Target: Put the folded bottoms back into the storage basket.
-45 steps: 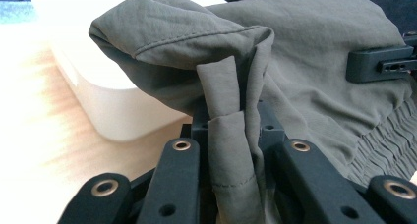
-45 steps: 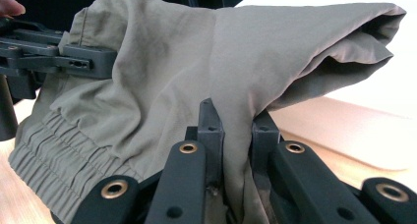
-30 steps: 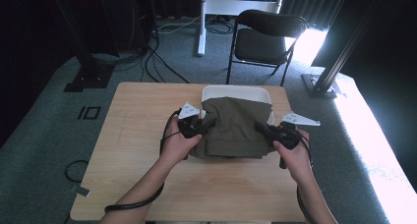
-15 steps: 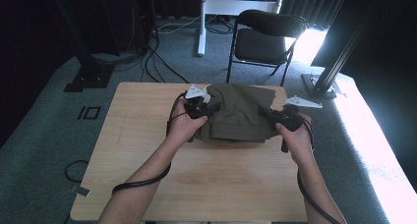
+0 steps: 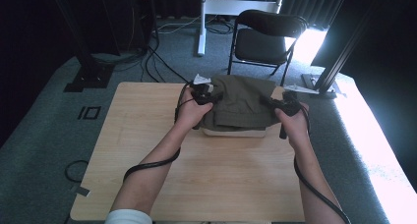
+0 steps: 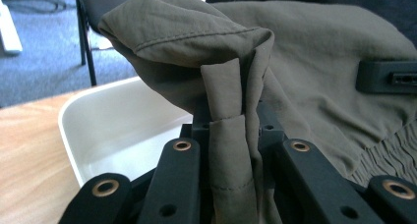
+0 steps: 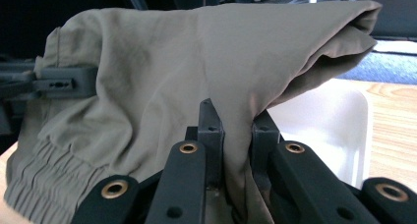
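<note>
Olive folded trousers [image 5: 243, 103] — pinched at opposite edges by left gripper [image 5: 209, 97] and right gripper [image 5: 275, 104], slung between them above white tray [image 5: 236, 132]. Keep both level — lower evenly.

black folding chair [image 5: 266, 38] — wooden table [image 5: 147, 150], cables [image 5: 162, 62]

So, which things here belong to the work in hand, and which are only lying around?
In the job:
- olive garment, pinched on both sides
- left gripper, shut on its left edge
- right gripper, shut on its right edge
- white tray under the garment
- wooden table

Just about:
- black folding chair
- floor cables
- white stand
</note>
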{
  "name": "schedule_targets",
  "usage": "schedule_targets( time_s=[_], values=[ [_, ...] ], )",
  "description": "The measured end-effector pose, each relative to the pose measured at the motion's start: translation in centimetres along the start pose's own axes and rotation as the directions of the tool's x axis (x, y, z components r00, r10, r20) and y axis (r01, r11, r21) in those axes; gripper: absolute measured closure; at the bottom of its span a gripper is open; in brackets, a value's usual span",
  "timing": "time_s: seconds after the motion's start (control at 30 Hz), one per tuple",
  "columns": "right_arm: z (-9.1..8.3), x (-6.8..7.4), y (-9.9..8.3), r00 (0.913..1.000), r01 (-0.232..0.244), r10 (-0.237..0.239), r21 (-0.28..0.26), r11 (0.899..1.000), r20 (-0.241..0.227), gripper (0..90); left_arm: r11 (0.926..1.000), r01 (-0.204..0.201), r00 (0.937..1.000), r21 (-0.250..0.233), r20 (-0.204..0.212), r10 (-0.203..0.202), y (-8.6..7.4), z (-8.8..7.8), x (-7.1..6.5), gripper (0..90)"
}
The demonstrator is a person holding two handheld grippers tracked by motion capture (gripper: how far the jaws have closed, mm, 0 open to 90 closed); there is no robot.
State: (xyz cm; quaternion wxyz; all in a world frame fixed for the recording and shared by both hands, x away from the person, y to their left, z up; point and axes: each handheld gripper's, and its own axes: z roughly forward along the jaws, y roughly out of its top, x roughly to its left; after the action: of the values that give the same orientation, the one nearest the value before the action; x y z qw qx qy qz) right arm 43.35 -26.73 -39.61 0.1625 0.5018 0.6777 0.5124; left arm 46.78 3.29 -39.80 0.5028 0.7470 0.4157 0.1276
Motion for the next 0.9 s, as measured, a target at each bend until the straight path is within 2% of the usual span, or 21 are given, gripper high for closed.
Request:
schedule_targets(
  time_s=[0.23,0.43,0.53,0.9],
  values=[
    [2.4,-1.6,-0.3,0.9987,-0.029,0.027,0.039,0.999,0.043,80.6,0.9997,0.018,0.9998,0.016,-0.008,-0.018,0.0,2.4,1.1,79.2],
    [3.6,-2.7,0.2,0.9970,-0.035,0.032,0.046,0.998,0.071,80.6,0.9985,0.049,0.9986,0.025,-0.020,-0.048,0.3,4.3,1.9,79.2],
    [4.5,-3.1,0.2,0.9953,-0.041,0.036,0.054,0.998,0.090,80.6,0.9987,0.044,0.9985,0.027,-0.036,-0.043,0.2,5.1,2.2,79.2],
    [7.1,-4.0,-1.8,0.9922,-0.059,0.044,0.128,0.990,0.117,80.5,0.9929,0.026,0.9967,0.116,-0.079,-0.017,-1.3,6.9,3.0,79.0]
  ],
)
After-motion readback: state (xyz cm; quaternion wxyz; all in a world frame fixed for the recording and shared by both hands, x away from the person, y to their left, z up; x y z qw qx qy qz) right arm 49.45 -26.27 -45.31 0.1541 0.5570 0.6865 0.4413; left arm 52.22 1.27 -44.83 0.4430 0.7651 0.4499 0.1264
